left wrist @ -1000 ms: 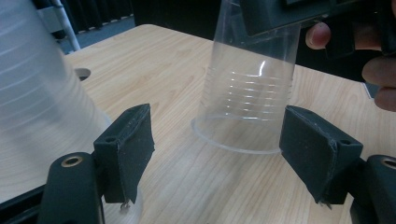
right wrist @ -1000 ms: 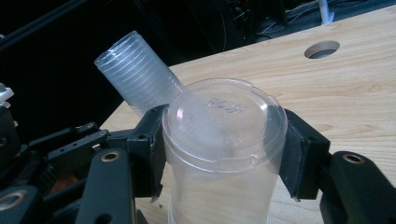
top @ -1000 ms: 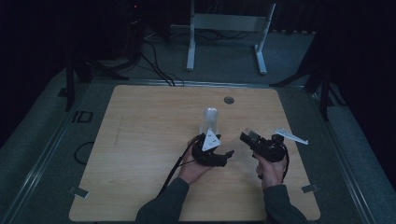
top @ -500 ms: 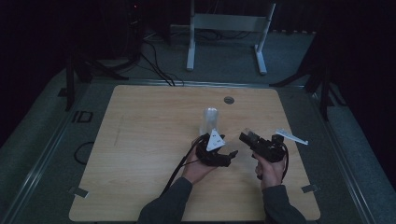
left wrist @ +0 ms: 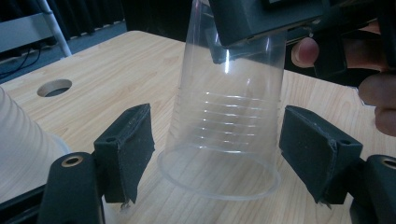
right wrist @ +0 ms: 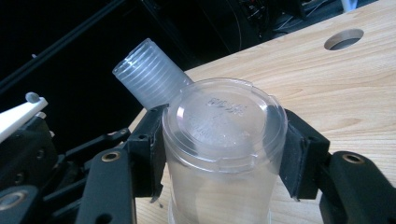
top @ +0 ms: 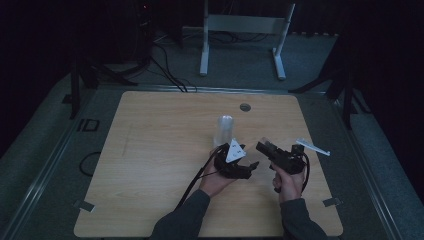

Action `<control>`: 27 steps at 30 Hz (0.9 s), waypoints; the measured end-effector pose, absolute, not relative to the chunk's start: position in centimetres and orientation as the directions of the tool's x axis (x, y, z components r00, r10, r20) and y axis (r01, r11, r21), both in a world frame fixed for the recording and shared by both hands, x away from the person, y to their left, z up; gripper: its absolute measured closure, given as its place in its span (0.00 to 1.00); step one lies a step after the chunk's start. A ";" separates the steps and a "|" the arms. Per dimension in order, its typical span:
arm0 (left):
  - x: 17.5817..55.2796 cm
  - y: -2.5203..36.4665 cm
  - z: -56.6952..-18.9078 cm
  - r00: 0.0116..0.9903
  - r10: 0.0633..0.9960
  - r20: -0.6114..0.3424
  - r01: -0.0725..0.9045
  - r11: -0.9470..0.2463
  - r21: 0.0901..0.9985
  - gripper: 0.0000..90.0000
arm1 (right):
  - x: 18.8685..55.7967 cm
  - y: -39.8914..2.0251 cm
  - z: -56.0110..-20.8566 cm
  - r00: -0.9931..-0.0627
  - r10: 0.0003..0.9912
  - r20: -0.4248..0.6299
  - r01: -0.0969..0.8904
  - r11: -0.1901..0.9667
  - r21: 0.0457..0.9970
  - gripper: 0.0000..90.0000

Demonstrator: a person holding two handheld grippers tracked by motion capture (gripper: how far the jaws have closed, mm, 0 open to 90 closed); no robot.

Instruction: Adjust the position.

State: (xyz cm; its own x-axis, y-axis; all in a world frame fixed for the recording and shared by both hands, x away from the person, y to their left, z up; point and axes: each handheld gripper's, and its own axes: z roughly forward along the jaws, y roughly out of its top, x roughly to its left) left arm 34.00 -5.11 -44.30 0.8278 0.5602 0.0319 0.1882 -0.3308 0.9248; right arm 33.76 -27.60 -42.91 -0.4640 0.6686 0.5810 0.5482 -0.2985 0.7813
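Observation:
A clear plastic cup stands rim down just over the wooden table. My right gripper is shut on it near its base, with a pad pressed to each side. My left gripper is open around the cup's lower part, and a gap shows between each pad and the wall. In the high view the left gripper and right gripper meet at the table's middle right. A stack of clear cups stands just behind the left gripper, and it is the ribbed stack of cups in the right gripper view.
A round hole is cut in the table near its far edge. A white flat piece lies right of the right gripper. Cables trail from both grippers toward the front edge. A metal stand is on the floor beyond the table.
My left gripper has edged slightly right, closer to the right gripper and the cup. The right gripper has kept still.

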 end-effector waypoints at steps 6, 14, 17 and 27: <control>34.0 -5.3 -44.5 0.827 0.562 0.028 0.185 -0.318 0.930 0.28 | 33.8 -27.7 -43.0 -0.463 0.647 0.606 0.557 -0.320 0.767 0.46; 34.1 -5.6 -44.7 0.824 0.566 0.022 0.184 -0.303 0.935 0.28 | 33.9 -27.7 -43.1 -0.462 0.627 0.627 0.567 -0.336 0.752 0.46; 34.1 -5.7 -44.9 0.825 0.564 0.021 0.182 -0.302 0.936 0.28 | 33.9 -27.7 -43.1 -0.463 0.617 0.636 0.570 -0.342 0.747 0.46; 34.2 -5.9 -45.2 0.823 0.567 0.023 0.187 -0.309 0.933 0.28 | 33.9 -27.8 -43.2 -0.461 0.595 0.658 0.580 -0.359 0.731 0.47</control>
State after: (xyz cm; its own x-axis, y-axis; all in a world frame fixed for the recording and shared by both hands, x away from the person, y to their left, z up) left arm 34.21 -5.89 -45.24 0.8232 0.5673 0.0230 0.1868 -0.3090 0.9325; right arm 33.94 -27.79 -43.23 -0.4610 0.5953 0.6581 0.5800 -0.3591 0.7312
